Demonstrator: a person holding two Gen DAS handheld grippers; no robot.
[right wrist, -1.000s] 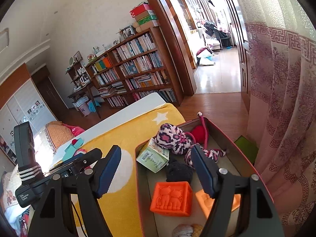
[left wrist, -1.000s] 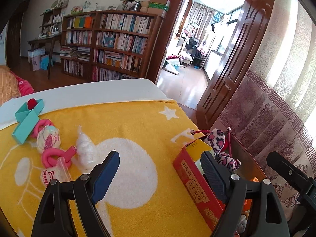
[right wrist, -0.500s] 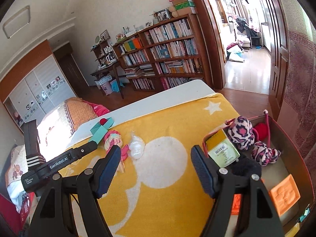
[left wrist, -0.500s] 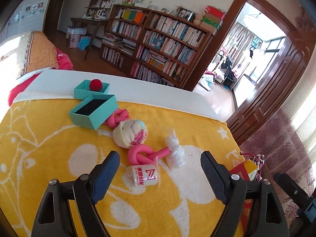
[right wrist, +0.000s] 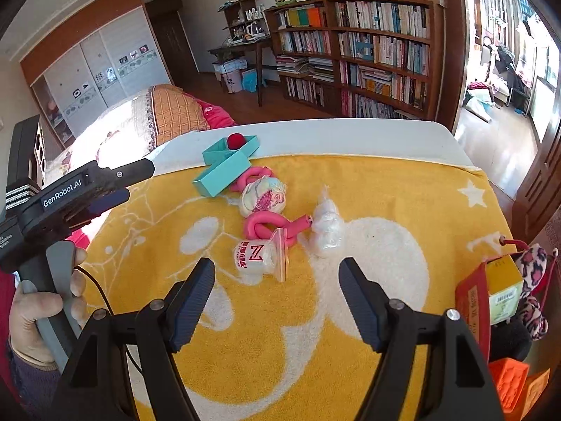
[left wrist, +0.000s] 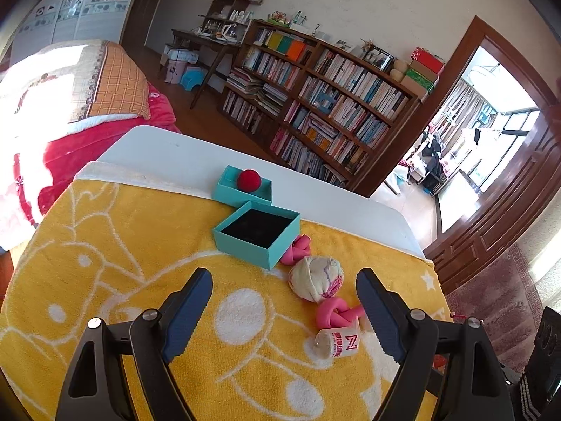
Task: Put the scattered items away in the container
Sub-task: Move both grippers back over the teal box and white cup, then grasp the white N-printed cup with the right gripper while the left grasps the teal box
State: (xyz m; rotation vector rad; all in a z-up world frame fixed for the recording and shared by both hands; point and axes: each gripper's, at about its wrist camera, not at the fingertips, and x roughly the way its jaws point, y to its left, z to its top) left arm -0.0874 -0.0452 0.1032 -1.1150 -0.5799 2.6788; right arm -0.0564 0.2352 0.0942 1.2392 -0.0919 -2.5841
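Note:
Scattered on the yellow blanket lie a teal box, its lid holding a red ball, a pink knotted rope, a cream and pink cloth ball, a small white pouch with a red Z and a crumpled clear bag. My left gripper hovers open and empty short of the teal box. My right gripper is open and empty just short of the pouch. The red container at the right edge holds a leopard plush, a carton and orange blocks.
The blanket covers a white table whose far edge is bare. Beyond it are a bookcase, a bed with a red quilt at left and a doorway at right. A hand holds the left gripper's handle.
Both views have swung left, away from the red container and toward the scattered items. The teal box and rope now lie ahead of the left gripper, the pouch ahead of the right. Jaws unchanged.

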